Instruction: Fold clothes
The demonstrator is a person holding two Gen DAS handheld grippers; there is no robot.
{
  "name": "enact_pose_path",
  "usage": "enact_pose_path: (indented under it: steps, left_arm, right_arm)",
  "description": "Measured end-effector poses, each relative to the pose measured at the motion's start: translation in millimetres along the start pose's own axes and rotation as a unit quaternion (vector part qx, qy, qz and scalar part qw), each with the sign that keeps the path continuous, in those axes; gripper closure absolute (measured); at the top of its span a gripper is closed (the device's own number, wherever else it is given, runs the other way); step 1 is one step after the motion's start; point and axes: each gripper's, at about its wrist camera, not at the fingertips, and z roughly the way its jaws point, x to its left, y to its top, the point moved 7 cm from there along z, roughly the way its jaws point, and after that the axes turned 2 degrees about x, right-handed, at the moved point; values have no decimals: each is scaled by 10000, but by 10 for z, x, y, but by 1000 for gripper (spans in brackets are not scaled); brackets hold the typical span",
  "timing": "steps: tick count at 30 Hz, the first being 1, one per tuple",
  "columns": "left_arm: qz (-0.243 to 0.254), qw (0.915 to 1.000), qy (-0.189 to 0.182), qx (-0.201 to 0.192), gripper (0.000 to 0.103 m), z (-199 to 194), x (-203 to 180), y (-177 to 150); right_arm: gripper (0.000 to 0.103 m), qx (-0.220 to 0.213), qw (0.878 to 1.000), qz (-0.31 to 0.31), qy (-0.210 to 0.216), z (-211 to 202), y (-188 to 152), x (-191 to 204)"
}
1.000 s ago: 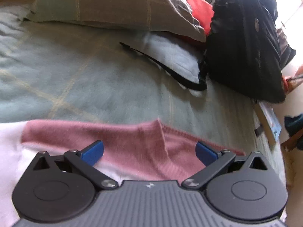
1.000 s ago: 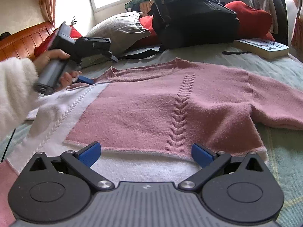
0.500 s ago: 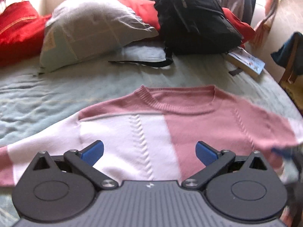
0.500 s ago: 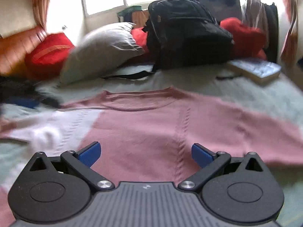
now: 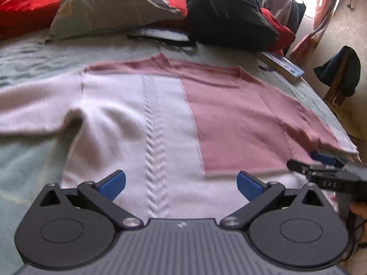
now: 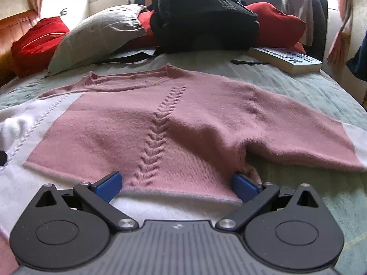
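A pink and white knitted sweater (image 5: 174, 114) (image 6: 160, 126) lies spread flat, face up, on the pale green bedspread (image 5: 29, 155) (image 6: 305, 84), neck towards the pillows. My left gripper (image 5: 181, 182) is open over the white half, just above the hem. My right gripper (image 6: 177, 183) is open at the hem of the pink half, its right fingertip (image 6: 243, 184) touching the fabric by the sleeve's underside. The right gripper also shows in the left wrist view at the sweater's right hem corner (image 5: 325, 162), held by a hand.
A grey pillow (image 6: 96, 36), red cushions (image 6: 39, 36) and a black backpack (image 6: 201, 16) crowd the head of the bed. A thick book (image 6: 286, 59) lies at the far right, and a chair with dark clothes (image 5: 339, 75) stands beside the bed.
My left gripper has pulled back from the collar to the hem of the white half. The right gripper has settled lower, close to the pink hem.
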Motion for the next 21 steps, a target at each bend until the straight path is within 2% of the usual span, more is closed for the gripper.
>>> enact_pose_path:
  steps: [4, 8, 11, 15, 18, 21]
  left_arm:
    - [308, 9994, 155, -3, 1, 10, -56, -154]
    - [675, 9972, 321, -64, 1, 24, -138, -255]
    - [841, 9955, 440, -68, 1, 18, -203, -286]
    - [834, 9961, 241, -133, 1, -54, -300, -266]
    - [928, 9951, 222, -247, 1, -95, -385, -241]
    - [1065, 9938, 276, -180, 1, -44, -448, -275]
  right_arm:
    - [0, -124, 9995, 183, 226, -264, -23, -80]
    - [0, -282, 9979, 557, 161, -523, -89, -439]
    - [0, -331, 9957, 821, 284, -654, -91, -726]
    - [0, -431, 9926, 1062, 404, -660, 153, -1036]
    - [0, -523, 9952, 823, 4, -496, 483, -1177]
    - [0, -264, 9960, 620, -586, -131, 807, -1319]
